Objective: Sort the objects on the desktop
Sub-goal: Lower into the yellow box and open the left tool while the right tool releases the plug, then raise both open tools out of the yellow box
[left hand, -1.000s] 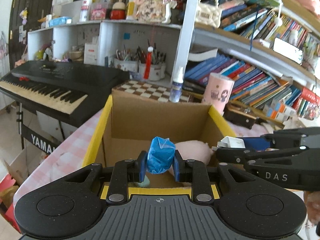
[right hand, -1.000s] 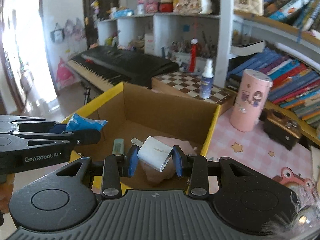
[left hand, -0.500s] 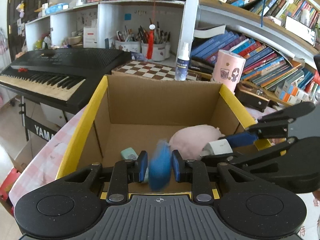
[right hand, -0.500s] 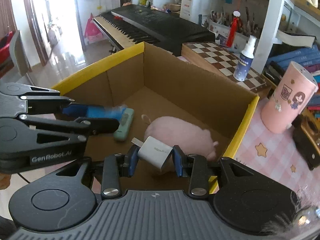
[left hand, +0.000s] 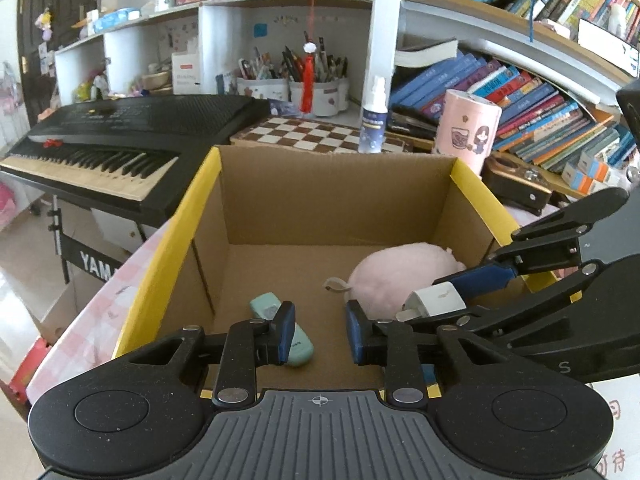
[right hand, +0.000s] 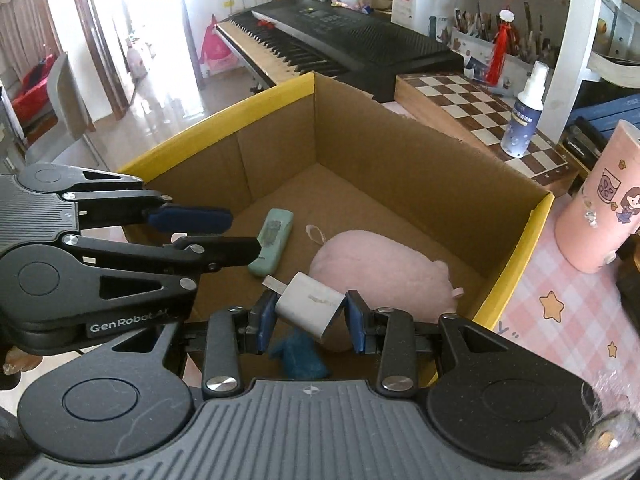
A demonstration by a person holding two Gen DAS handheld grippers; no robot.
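While hovering over the cardboard box [left hand: 336,196], left gripper [left hand: 320,330] seen with fingers opening, nothing between them. Right gripper [right hand: 308,316] clamped on white charger [right hand: 310,306], held above the box interior. Blue crumpled item [right hand: 300,358] lying on the box floor just below the right fingers. Further in, mint-green eraser-like block [right hand: 272,240] flat on the floor, pink plush toy [right hand: 376,266] beside it, apart. Beyond the box, chessboard [left hand: 320,134], spray bottle [left hand: 374,116], pink canister [left hand: 466,128], keyboard [left hand: 120,140].
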